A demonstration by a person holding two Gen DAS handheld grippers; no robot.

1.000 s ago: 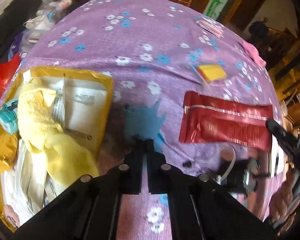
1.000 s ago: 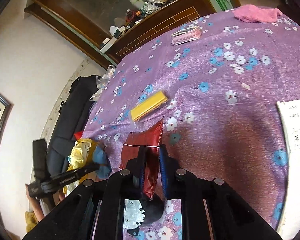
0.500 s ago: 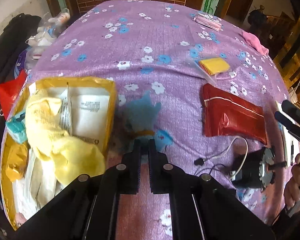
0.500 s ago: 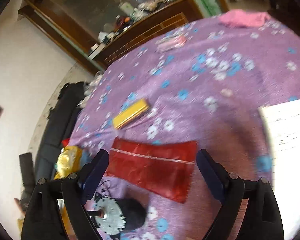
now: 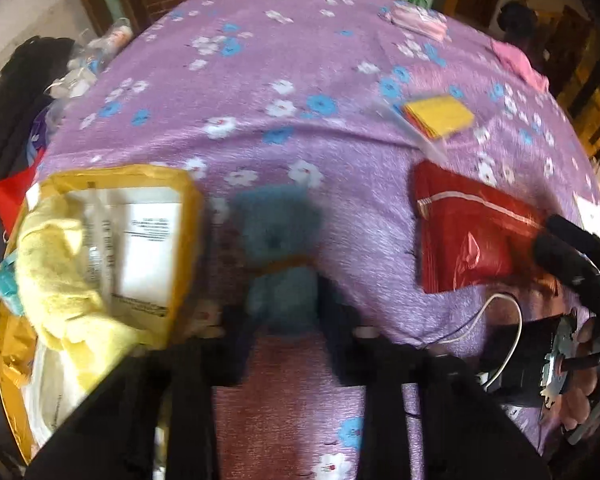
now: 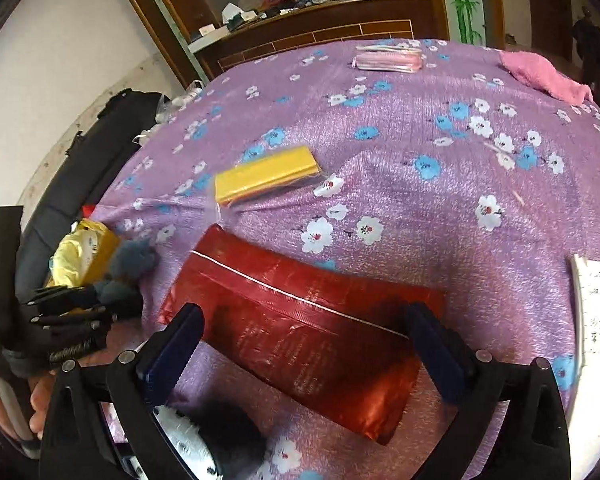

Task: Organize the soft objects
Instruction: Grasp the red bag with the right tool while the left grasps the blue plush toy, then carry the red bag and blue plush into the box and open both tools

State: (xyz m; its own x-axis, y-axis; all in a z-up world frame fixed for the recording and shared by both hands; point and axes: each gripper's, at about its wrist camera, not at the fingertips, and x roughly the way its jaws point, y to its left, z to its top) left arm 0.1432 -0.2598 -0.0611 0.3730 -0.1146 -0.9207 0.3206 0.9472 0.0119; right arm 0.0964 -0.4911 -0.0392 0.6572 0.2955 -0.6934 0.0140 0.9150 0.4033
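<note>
A blue plush toy (image 5: pixel 278 240) lies on the purple flowered tablecloth (image 5: pixel 260 80), right of a yellow mailer (image 5: pixel 180 240) that holds a yellow cloth (image 5: pixel 56 264). My left gripper (image 5: pixel 286 304) points down at the toy. Its blurred jaws are starting to open and still hug the toy's body. From the right wrist view the left gripper (image 6: pixel 96 304) has the plush toy (image 6: pixel 134 260) at its tips. My right gripper (image 6: pixel 304 344) is opening wide over a red foil pouch (image 6: pixel 300 320), which lies flat and free between the fingers.
A yellow packet in clear plastic (image 6: pixel 266 178) lies behind the pouch. A pink cloth (image 6: pixel 544 76) and a pink pack (image 6: pixel 388 60) sit at the far edge. A black motor with a white wire (image 5: pixel 540 352) is near the front, white paper (image 6: pixel 596 308) at the right.
My right gripper opened and let go of the red pouch, which now lies flat. My left gripper sank with the blue toy beside the mailer, and its fingers have spread a little.
</note>
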